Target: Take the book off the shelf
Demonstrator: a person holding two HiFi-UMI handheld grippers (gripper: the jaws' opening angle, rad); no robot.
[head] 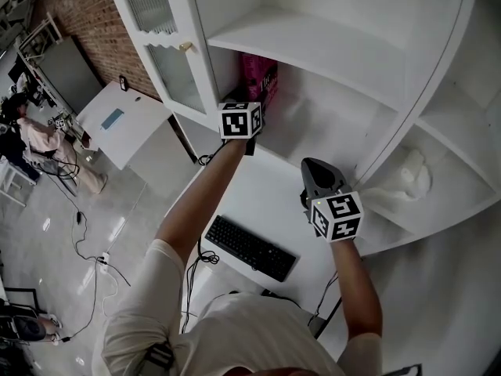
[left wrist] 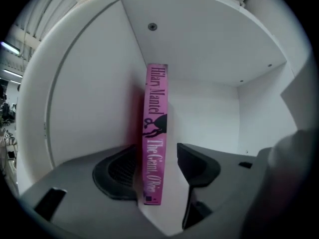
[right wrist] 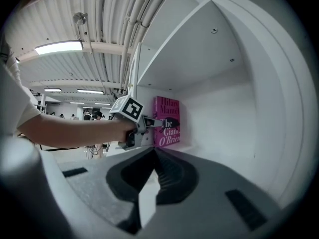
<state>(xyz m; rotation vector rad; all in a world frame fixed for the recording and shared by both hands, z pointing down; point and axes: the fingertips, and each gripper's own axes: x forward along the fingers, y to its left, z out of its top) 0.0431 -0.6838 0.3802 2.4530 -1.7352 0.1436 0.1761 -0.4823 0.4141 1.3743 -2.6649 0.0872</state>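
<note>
Left gripper view: 1 pink hardback book (left wrist: 155, 133), upright, its spine lettered in white and black and turned outward, standing on the floor of a white shelf compartment (left wrist: 94, 103) just beside that compartment's left wall, which carries a reddish reflection. Left gripper (left wrist: 158, 166): 2 dark jaws spread apart, 1 on each side of the lower spine; the left pad (left wrist: 119, 171) lies against or just short of the book, which of the 2 cannot be told, and the right pad (left wrist: 194, 163) stands off with a white gap between. Head view: the same book (head: 258, 77) under a white shelf board (head: 313, 45), with the left gripper (head: 244, 124) held up to it at the end of a raised arm. Right gripper (head: 319, 180): lower and to the right, apart from the book and clear of the shelves. Right gripper view: right gripper (right wrist: 154, 158) jaws drawn together at the tips with nothing between them, book (right wrist: 167, 121) and left gripper (right wrist: 134, 123) beyond. Surroundings, head view: 1 glazed white cabinet door with a brass knob (head: 185, 46), 1 black keyboard (head: 250, 247) on a white desk (head: 258, 190), 1 crumpled white item (head: 407, 175) on a lower right shelf.
</note>
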